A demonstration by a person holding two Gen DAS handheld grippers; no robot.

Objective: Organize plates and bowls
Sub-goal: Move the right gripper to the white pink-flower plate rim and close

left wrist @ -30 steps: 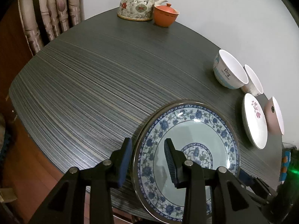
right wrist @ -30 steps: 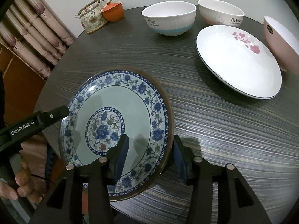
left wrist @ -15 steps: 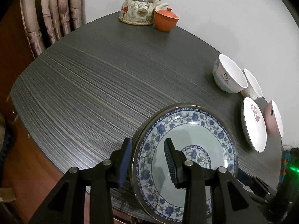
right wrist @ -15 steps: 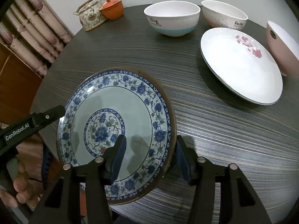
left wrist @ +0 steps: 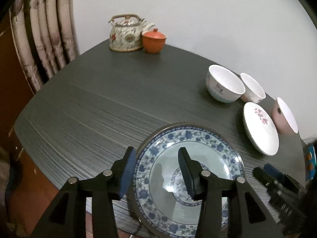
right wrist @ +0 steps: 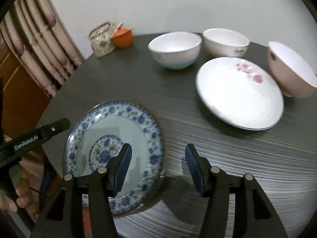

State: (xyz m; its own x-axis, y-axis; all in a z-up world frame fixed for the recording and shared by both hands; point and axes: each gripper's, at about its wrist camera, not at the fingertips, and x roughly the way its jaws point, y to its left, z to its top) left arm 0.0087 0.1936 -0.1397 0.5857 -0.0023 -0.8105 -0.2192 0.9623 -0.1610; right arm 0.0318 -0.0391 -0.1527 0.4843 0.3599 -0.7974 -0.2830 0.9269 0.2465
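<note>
A blue-and-white floral plate (left wrist: 198, 154) (right wrist: 138, 123) sits near the front edge of the dark table (left wrist: 99, 103). My left gripper (left wrist: 156, 168) straddles its left rim, jaws apart, one finger outside and one over the plate. My right gripper (right wrist: 157, 164) is open and straddles the plate's right rim. A white plate with pink flowers (right wrist: 237, 93) (left wrist: 259, 127) lies to the right. Behind it stand a white-and-blue bowl (right wrist: 174, 49) (left wrist: 223, 85), a white bowl (right wrist: 225, 41) (left wrist: 252, 88) and a pink bowl (right wrist: 291, 69) (left wrist: 285, 115).
A floral teapot (left wrist: 126, 33) (right wrist: 102, 39) and an orange lidded cup (left wrist: 154, 41) (right wrist: 122, 36) stand at the table's far edge by the wall. Curtains (left wrist: 43, 35) and wooden furniture (right wrist: 21, 91) are to the left. The table's front edge is just below the floral plate.
Both cameras have tilted up and pulled back, showing more wall. The right gripper's jaws have opened wider around the plate rim. The left gripper still straddles the other rim.
</note>
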